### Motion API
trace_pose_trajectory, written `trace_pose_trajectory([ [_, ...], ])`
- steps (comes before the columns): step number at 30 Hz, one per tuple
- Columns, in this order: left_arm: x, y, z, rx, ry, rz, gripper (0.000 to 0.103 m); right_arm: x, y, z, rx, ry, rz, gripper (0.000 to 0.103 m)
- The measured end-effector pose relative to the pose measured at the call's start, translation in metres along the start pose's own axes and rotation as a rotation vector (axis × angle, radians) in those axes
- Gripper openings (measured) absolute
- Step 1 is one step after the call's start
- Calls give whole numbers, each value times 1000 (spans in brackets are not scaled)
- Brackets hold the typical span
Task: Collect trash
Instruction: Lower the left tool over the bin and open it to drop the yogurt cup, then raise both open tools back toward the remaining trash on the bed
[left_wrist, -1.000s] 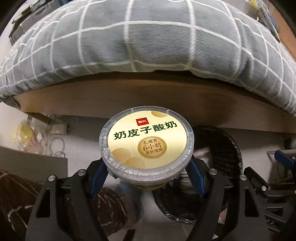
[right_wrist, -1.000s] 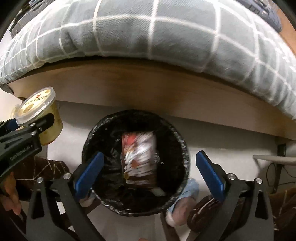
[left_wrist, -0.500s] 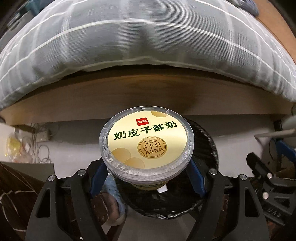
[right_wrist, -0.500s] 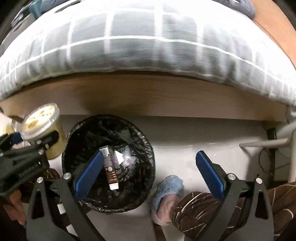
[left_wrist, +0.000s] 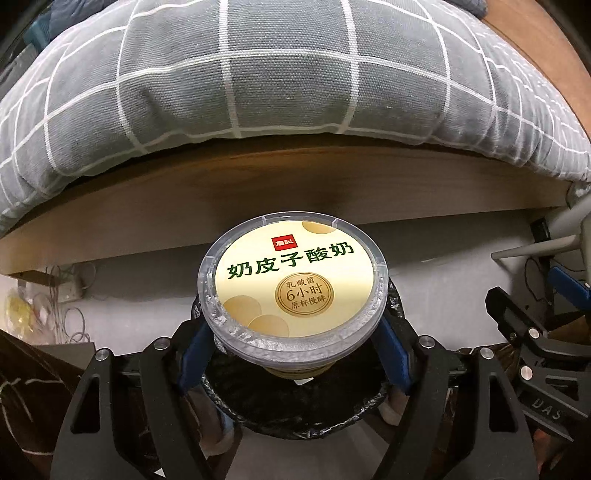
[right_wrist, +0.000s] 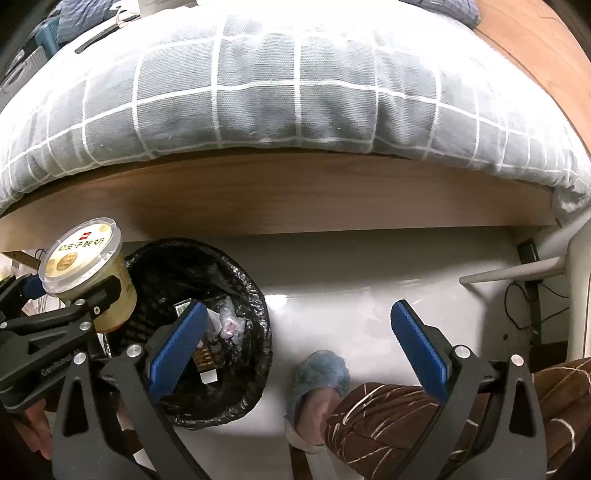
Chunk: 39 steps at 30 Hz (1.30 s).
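Beside the bed (right_wrist: 295, 110), my left hand-held gripper (left_wrist: 291, 354) clamps the yogurt cup (left_wrist: 291, 280) above the bin (right_wrist: 207, 325); my right hand-held gripper (right_wrist: 295, 339) gapes empty.

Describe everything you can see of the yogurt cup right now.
The yogurt cup is a sealed tub: clear plastic overcap on a cream lid with green Chinese characters, a small red logo and a gold round seal, above a pale yellow body. It sits upright, clamped at both sides by the left tongs, above the near-left rim of the black-lined trash bin. Nothing else touches it.
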<state>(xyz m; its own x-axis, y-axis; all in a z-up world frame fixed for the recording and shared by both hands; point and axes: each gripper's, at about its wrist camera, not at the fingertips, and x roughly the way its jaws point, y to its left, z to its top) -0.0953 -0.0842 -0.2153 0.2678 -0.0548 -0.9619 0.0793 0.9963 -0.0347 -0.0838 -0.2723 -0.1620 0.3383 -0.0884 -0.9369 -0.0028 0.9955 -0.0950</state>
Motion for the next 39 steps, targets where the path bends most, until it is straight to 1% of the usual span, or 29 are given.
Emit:
trace_pose_trajectory([
  [2, 1, 0, -1, 14, -4, 20, 89, 0, 3, 0, -10, -3, 2, 96],
  [4, 0, -1, -3, 27, -21, 46, 90, 3, 5, -3, -15, -2, 2, 96],
  [6, -1, 0, -4, 25, -23, 48, 91, 3, 7, -2, -14, -1, 7, 96],
  [10, -6, 5, -5, 24, -30, 63, 96, 0, 10, 1, -20, -14, 12, 96],
  [17, -26, 26, -3, -3, -67, 99, 97, -22, 19, 6, -55, -57, 32, 96],
  [19, -35, 29, -3, -15, -77, 84, 97, -30, 19, 7, -60, -74, 33, 96],
  [28, -81, 39, 4, -32, -148, 83, 97, -67, 15, 19, -56, -152, 26, 96],
  [33, -107, 49, 12, -38, -197, 84, 97, -92, 14, 32, -60, -204, 37, 96],
  [39, -133, 66, 23, -72, -235, 81, 97, -117, 18, 48, -74, -262, 52, 96],
])
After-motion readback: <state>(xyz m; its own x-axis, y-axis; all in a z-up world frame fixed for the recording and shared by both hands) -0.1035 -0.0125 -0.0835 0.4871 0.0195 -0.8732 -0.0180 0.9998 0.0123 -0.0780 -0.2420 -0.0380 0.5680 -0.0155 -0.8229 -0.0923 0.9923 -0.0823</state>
